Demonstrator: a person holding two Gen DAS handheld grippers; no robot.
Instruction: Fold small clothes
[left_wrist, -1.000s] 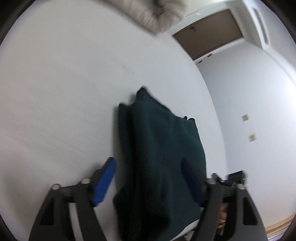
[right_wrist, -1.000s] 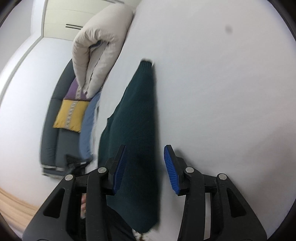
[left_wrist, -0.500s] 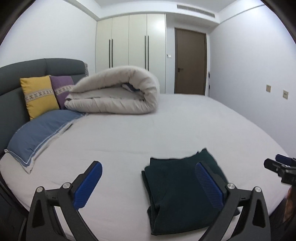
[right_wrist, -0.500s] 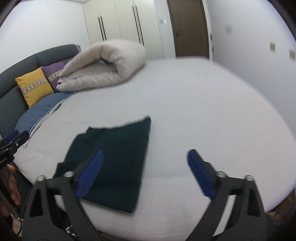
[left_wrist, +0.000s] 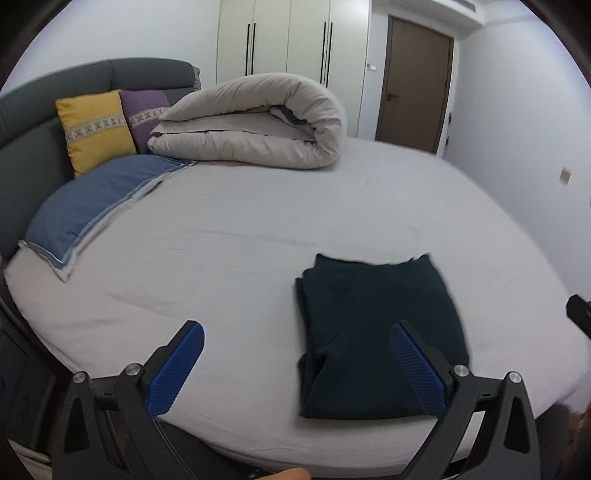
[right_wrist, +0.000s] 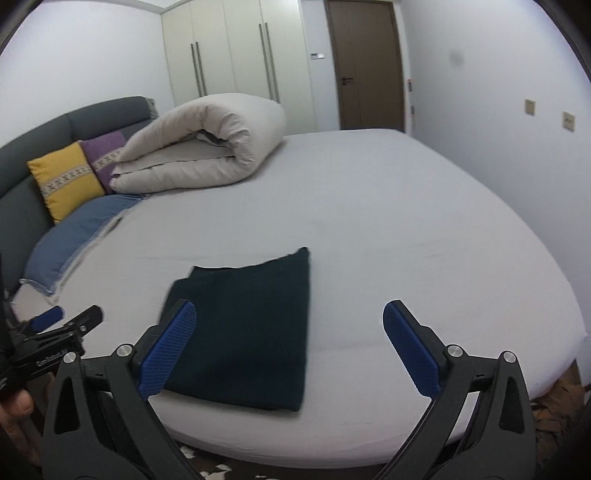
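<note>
the dark green garment (left_wrist: 376, 332) lies folded into a flat rectangle near the front edge of the bed (left_wrist: 258, 229), resting on the pale sheet; its long axis runs from the near edge away toward the rolled duvet (left_wrist: 255, 122), with one far corner raised into a small peak; the left gripper (left_wrist: 295, 365) hangs above the near edge with its blue pads spread wide, holding nothing; the right gripper (right_wrist: 288, 343) likewise stands wide apart and empty, its left pad over the garment's near left corner.
</note>
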